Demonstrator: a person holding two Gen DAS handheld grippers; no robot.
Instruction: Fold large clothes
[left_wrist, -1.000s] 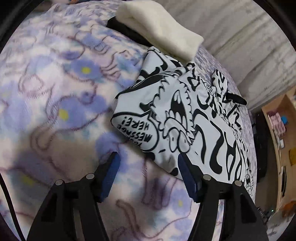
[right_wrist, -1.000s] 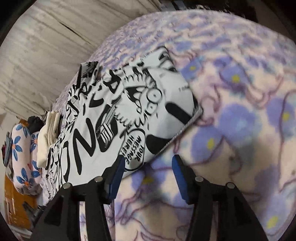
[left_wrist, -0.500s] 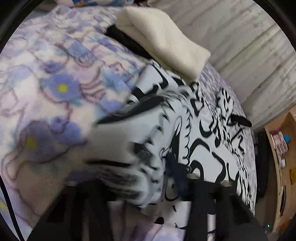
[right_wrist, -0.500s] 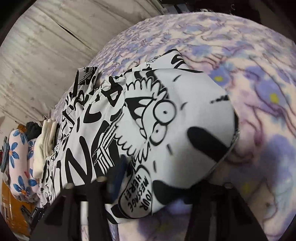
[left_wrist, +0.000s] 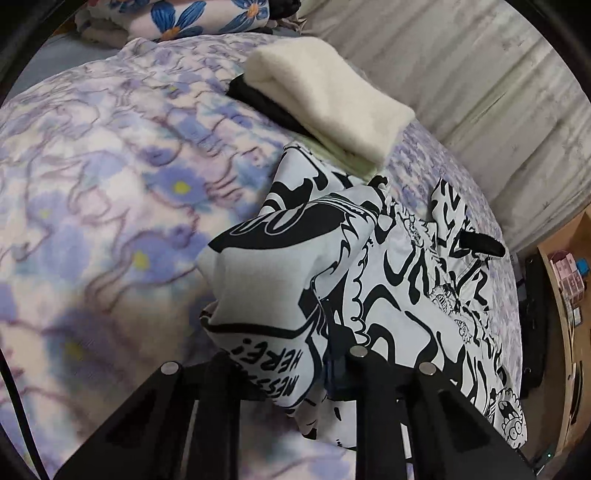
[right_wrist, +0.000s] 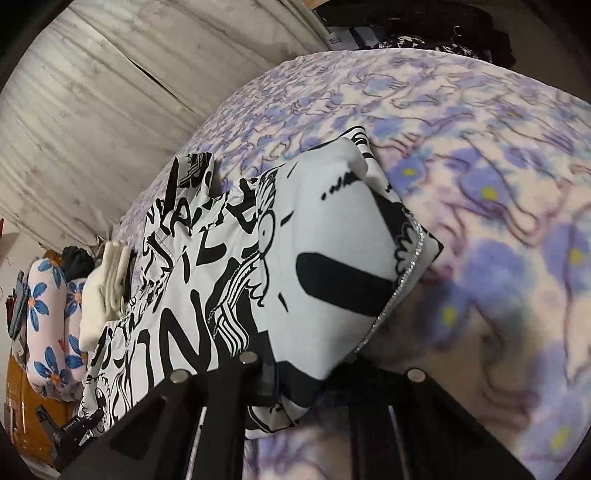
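The left claw (left_wrist: 284, 373) has just been closing and is clamped on a corner of the black-and-white cartoon-print jacket (left_wrist: 399, 280), cloth bunched between its fingers and raised off the bed (left_wrist: 92, 177). The right claw (right_wrist: 295, 373) has likewise just been closing and pinches the jacket's (right_wrist: 229, 266) other near corner, beside its zip edge (right_wrist: 402, 280), also lifted. The rest of the jacket lies spread across the bed's purple flowered blanket (right_wrist: 498, 184). Beyond it sits a folded cream garment (left_wrist: 328, 99) on something black, with flower-print pillows (right_wrist: 48, 321) farther off by the curtained wall (right_wrist: 110, 92).
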